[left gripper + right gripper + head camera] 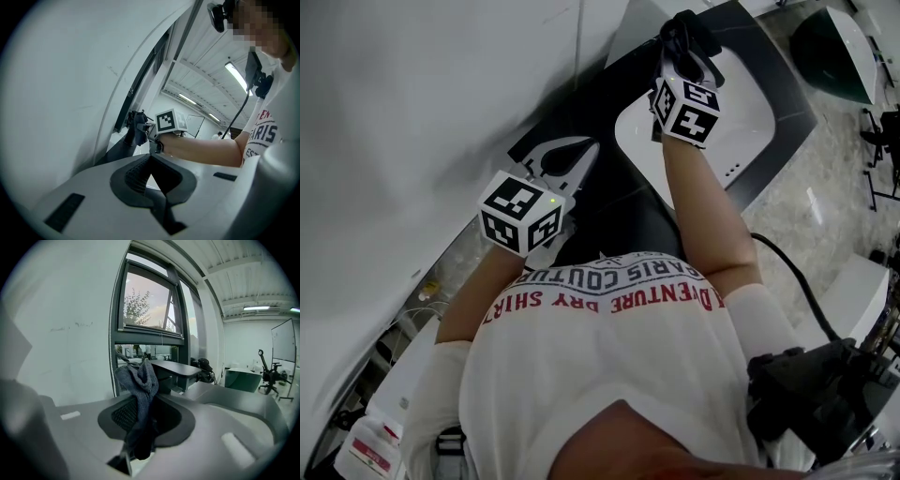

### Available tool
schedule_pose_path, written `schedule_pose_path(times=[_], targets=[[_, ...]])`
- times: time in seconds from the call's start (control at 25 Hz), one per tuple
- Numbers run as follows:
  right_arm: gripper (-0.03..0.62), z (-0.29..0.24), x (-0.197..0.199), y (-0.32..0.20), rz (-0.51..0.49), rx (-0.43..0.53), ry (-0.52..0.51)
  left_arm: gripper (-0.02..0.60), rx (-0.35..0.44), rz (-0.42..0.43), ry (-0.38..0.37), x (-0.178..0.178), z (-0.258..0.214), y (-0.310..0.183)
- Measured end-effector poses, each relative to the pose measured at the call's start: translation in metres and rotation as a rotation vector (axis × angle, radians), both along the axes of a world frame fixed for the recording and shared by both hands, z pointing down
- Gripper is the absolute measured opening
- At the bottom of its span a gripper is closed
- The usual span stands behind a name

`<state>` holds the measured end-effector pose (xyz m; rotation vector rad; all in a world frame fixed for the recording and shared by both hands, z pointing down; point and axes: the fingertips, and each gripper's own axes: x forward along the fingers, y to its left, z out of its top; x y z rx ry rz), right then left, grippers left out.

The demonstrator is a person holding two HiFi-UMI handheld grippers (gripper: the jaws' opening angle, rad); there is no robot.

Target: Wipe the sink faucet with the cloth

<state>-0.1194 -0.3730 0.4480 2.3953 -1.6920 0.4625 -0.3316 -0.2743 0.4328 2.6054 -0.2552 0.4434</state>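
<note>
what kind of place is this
Probably an office or lab with a wash corner: a white sink basin in a dark counter, a whiteboard, an office chair and ceiling strip lights.

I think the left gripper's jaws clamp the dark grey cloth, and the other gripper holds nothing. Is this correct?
Not quite. It is the right gripper whose jaws clamp the dark grey cloth, as the right gripper view shows. The other one, the left gripper, holds nothing: its jaws are shut together.
</note>
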Motion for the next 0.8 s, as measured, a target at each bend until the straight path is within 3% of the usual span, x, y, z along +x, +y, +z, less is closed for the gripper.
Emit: schedule_pose_path(times=[0.4,0.6,0.8], targets=[[0.077,-0.005,0.021,0.066,0.053,0.038,-0.017,0.002,0.013,0.065,0.005,0.023,-0.007,0.019],[0.077,0.005,0.049,0.100,0.113,0.061,-0.032,0.002,0.009,0.088,-0.007,0.036,0.004,0.025],[0.077,-0.006,0.044,0.107,0.071,0.077,-0.036,0.002,0.002,0.093,0.014,0.039,-0.003,0.033]])
